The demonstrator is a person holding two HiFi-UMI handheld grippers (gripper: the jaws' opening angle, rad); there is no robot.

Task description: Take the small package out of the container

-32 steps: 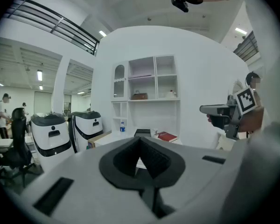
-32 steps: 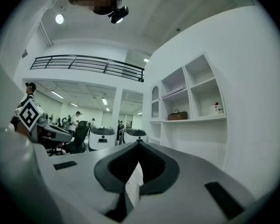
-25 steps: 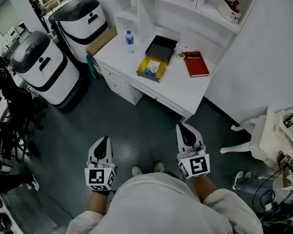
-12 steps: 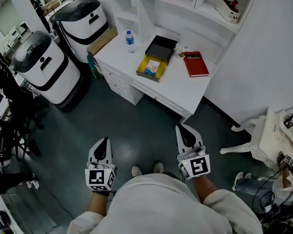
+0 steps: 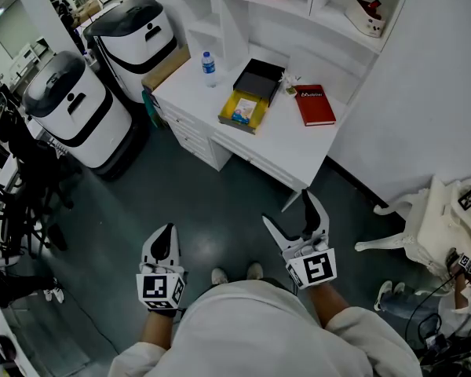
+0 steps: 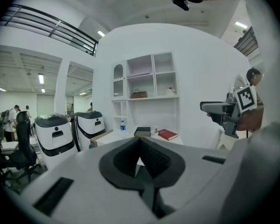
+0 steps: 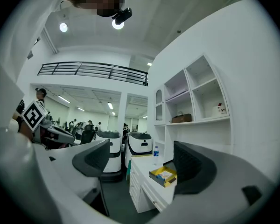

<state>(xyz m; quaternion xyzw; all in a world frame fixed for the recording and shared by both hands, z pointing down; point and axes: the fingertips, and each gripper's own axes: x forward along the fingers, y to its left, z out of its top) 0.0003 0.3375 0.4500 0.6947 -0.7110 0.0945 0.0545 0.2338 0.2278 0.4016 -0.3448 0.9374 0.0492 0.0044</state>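
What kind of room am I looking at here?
Most likely a robotics lab or test hall with a staged study corner: a white desk under shelves, two bulky white-and-black machines beside it, and office chairs beyond.

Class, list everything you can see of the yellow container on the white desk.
The yellow container is a shallow, open, rectangular tray with low walls, looking like cardboard. It lies flat near the front edge of the desk. A small blue-and-white package lies inside. A black box sits right behind it; whether they touch is unclear.
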